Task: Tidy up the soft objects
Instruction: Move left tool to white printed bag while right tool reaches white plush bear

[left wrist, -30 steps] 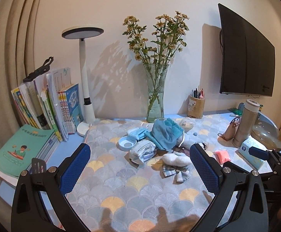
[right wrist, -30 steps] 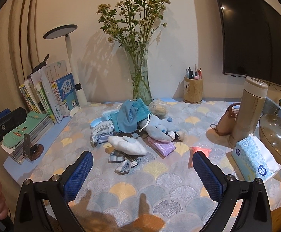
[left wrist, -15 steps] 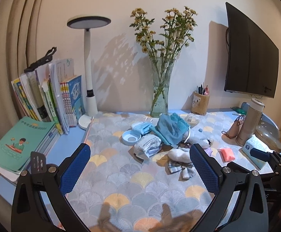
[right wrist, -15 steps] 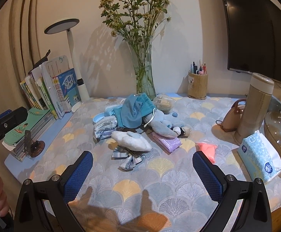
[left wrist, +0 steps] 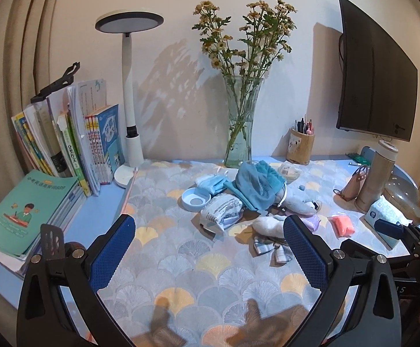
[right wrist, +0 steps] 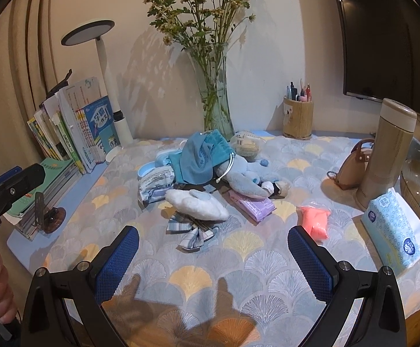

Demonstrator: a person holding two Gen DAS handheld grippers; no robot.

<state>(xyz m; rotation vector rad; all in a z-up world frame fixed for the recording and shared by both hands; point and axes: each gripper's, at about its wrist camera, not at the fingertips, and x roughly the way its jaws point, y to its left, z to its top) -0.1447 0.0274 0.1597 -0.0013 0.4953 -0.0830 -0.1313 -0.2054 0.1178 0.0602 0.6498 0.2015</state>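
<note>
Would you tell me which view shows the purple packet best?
The right wrist view: the purple packet lies in plain sight beside the plush toy. In the left wrist view, a finger hides most of it.

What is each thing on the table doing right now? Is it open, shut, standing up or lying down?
Left gripper: open, empty.
Right gripper: open, empty.
Plush toy: lying down, partly under the blue cloth.
Blue cloth: crumpled on the pile.
Checked bow: lying flat.
Flask: upright, lid on.
Vase: upright, holding flowers.
Lamp: upright; whether lit, cannot tell.
Screen: dark.
Tissue pack: lying tilted.
</note>
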